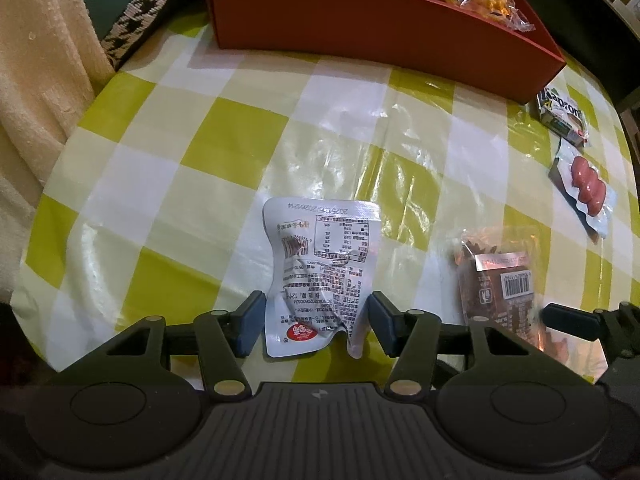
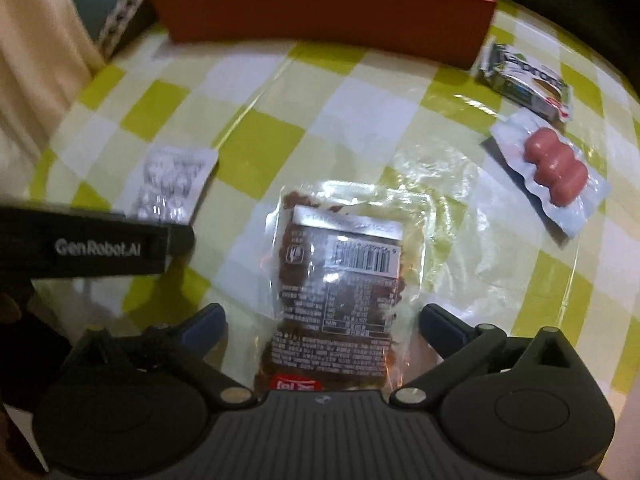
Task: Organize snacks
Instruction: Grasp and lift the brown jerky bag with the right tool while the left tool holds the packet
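While box (image 1: 384,28) cropped — contents partly hidden.

red box (image 1: 380,36): top cut off | brown packet (image 2: 340,280): near end hidden under gripper body

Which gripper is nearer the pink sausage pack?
Right. The right gripper straddles the brown packet, beside the sausage pack; the left gripper sits farther off, at the white pouch.

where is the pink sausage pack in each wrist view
Left wrist view: the sausage pack lies at the far right edge, on the checked cloth.
Right wrist view: it lies upper right, closer and larger.
Shared landmark: the green-and-white wrapped snack just beyond it, by the red box corner.
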{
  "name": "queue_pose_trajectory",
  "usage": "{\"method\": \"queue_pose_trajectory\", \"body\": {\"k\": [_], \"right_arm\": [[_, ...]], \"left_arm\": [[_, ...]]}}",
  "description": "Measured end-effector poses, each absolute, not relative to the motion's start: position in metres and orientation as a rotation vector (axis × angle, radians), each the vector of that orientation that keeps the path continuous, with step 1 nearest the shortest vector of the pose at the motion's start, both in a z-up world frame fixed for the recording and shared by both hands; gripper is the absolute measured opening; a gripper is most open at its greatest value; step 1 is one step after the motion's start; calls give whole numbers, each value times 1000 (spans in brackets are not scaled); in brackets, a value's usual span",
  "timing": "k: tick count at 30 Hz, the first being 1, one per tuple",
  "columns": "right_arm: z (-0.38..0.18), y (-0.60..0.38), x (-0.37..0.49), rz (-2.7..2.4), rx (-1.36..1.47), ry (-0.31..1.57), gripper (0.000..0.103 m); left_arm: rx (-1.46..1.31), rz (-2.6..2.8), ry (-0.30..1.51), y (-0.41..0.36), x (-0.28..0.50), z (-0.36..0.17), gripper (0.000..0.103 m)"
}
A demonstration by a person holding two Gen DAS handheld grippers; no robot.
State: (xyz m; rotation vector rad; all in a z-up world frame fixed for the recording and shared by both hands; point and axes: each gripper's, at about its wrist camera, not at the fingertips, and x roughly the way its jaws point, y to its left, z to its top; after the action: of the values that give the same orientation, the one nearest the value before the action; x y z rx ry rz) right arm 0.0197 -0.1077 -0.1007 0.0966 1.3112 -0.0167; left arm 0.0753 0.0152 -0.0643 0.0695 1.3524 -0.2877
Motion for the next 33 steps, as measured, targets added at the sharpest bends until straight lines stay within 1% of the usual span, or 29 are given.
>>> {"method": "queue_pose_trajectory", "body": {"k": [5,6,7,9,10,12,13,14,15,16,17,20,22,24,25,27,28,30,31,32,33], "right_arm": [[-100,-112,24,-16,121,1332,103],[-97,-113,22,-26,93,1328,96],[-96,-113,19,-10,93,1332,93],[-89,-112,12,15,98,1325,78],[-86,-112,11,27,102,1319,74],[-78,-111,7,50,115,1301,59],[-74,-111,5,62,122,1292,55],[-71,-111,3,71,135,1282,49],[-70,-111,3,81,151,1278,30],[-72,-115,3,96,194,1292,18],[-73,-120,3,85,221,1297,11],[-76,-138,1,23,244,1285,11],[-73,-144,-3,-39,144,1262,12],[-69,-153,-10,-52,160,1223,18],[-69,-160,-12,-26,226,1223,23],[-73,-163,-12,11,311,1245,66],[-75,-159,-11,32,310,1249,72],[-77,-143,-9,86,252,1259,76],[-79,-134,-7,105,204,1269,80],[-81,-127,-6,123,153,1276,87],[-83,-121,-4,140,97,1285,92]], "left_arm": [[66,-298,1358,15,77,-65,65],[62,-299,1360,16,77,-65,65],[61,-302,1359,16,77,-66,65],[62,-303,1361,16,78,-66,65],[60,-303,1361,16,78,-66,65],[60,-302,1362,16,78,-66,65],[60,-301,1362,16,78,-66,64],[57,-301,1362,16,78,-65,64],[56,-300,1361,16,77,-65,64],[53,-300,1361,17,77,-65,63],[52,-300,1361,17,78,-65,63],[52,-303,1362,18,77,-65,64],[68,-309,1361,15,77,-66,67],[81,-315,1360,12,76,-66,70],[86,-316,1360,11,76,-66,70],[92,-318,1361,10,76,-67,71],[91,-319,1362,10,76,-67,71],[92,-321,1362,11,76,-66,70],[94,-323,1363,11,75,-66,70],[96,-326,1364,12,75,-66,70],[96,-326,1364,12,75,-66,70]]}}
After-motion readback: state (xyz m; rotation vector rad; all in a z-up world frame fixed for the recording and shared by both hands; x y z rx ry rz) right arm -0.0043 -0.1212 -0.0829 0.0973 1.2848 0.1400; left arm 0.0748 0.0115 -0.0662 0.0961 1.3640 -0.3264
